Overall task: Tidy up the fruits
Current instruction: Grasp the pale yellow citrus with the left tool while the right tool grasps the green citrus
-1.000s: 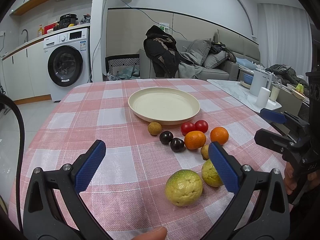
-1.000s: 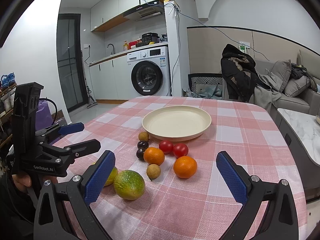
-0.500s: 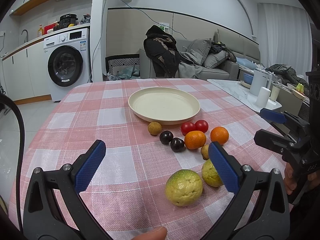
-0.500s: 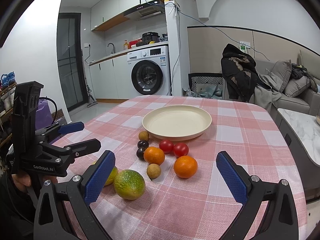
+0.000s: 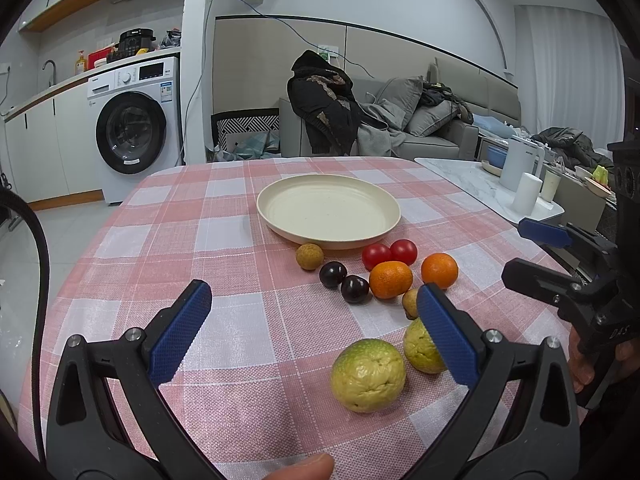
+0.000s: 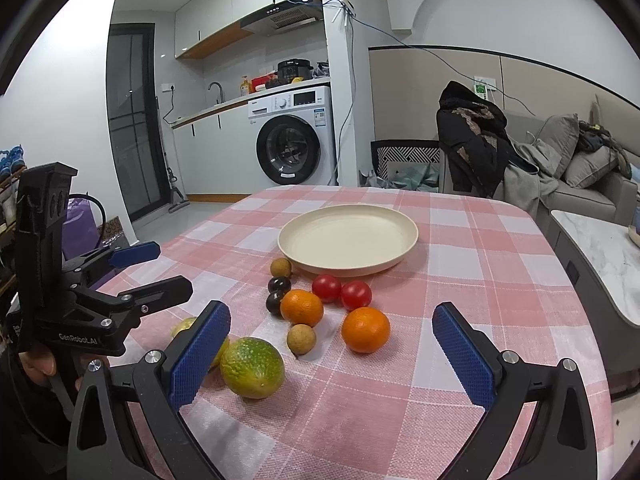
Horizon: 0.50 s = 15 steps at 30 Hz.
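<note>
An empty cream plate sits mid-table on the pink checked cloth. In front of it lie two red tomatoes, two oranges, two dark plums, two brown longans and two yellow-green citrus fruits. My left gripper is open and empty, above the cloth short of the fruit. My right gripper is open and empty, near the front of the fruit group. Each gripper also shows in the other's view, the left and the right.
A marble side table with a white kettle and cups stands off the table's right edge. A washing machine, a sofa and a chair draped with a dark jacket stand beyond the far edge.
</note>
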### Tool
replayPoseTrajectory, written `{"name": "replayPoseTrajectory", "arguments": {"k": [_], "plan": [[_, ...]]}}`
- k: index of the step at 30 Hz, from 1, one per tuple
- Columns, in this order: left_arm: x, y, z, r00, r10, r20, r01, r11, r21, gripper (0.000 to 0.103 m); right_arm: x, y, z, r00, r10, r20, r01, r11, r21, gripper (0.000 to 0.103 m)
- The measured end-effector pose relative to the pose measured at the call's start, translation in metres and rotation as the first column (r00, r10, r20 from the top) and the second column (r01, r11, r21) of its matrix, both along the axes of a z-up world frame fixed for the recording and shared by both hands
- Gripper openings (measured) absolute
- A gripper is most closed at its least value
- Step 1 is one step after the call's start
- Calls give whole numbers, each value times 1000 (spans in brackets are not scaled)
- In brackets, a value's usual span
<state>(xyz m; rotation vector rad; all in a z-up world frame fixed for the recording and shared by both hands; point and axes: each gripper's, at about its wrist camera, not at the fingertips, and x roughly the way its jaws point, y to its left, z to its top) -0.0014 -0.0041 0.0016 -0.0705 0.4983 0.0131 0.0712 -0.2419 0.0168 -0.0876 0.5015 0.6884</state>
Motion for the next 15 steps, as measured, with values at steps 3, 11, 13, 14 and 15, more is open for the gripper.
{"name": "replayPoseTrajectory", "arguments": {"k": [3,11,13,14,15], "plan": [[1,-1,0,1000,2,1,-2,1000,2,102,3,2,-1,1000,0,-15,-1,1000,-14,103],[-1,2,-1,999,-18,-43,19,1000,12,102,13,3,-7,996,-29,-84,25,998,-50,103],[1,3,-2,998,-18,-53,19,1000,21,102,13,4,-8,996,-30,-88,25,998,-62,103],[0,4,-2,998,-17,-54,18,1000,21,102,13,5,-8,996,-29,-89,24,998,-66,103],[0,5,-2,998,-19,-56,21,1000,22,102,13,6,-8,996,-28,-90,22,997,-70,103]]}}
